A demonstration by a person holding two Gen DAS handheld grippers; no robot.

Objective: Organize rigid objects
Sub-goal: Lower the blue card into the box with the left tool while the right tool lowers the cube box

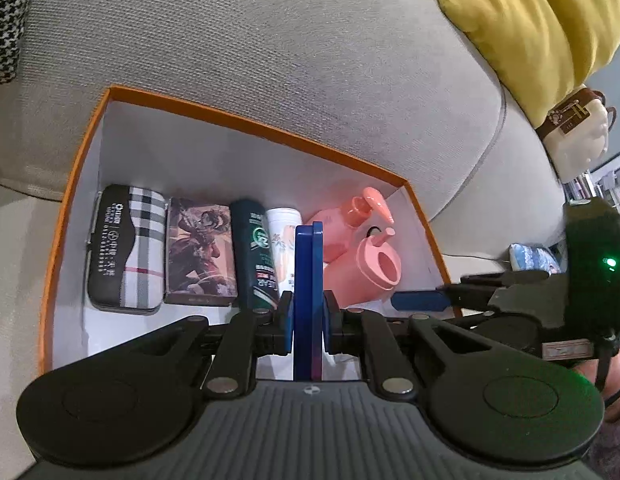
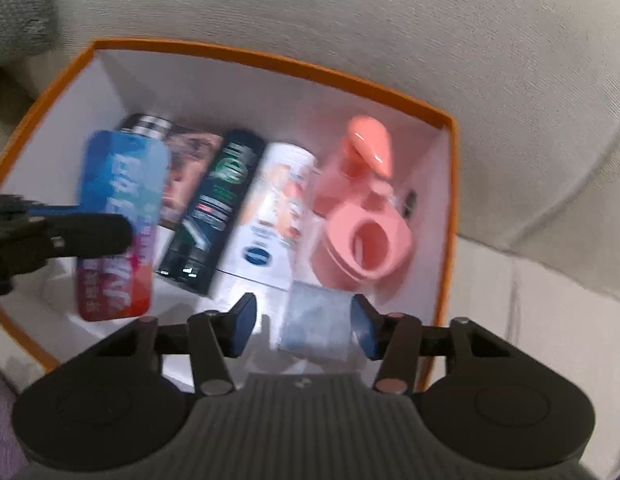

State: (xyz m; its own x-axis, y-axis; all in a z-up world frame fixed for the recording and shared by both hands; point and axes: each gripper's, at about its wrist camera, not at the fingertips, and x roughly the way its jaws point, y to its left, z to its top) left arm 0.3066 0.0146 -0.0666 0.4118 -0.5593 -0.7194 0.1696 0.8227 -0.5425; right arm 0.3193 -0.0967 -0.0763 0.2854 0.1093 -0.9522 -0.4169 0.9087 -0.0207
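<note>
An orange-rimmed box (image 1: 246, 122) with white walls sits on a grey sofa. Inside lie a plaid case (image 1: 126, 248), a picture tin (image 1: 200, 252), a dark green bottle (image 1: 256, 256), a white bottle (image 1: 284, 236) and a pink pump bottle (image 1: 361, 248). My left gripper (image 1: 308, 320) is shut on a flat blue tin (image 1: 308, 300), held edge-on above the box; the right wrist view shows its blue-and-red face (image 2: 118, 224). My right gripper (image 2: 302, 328) is open over the box's (image 2: 270, 60) near side, with a small blurred grey-blue packet (image 2: 313, 328) between its pads; contact unclear.
Grey sofa cushions (image 1: 270, 52) surround the box. A yellow pillow (image 1: 537, 28) and a cream bag (image 1: 577, 132) lie at the right. A houndstooth cushion (image 1: 6, 16) is at the top left. The right gripper's body (image 1: 549, 300) is beside the box's right wall.
</note>
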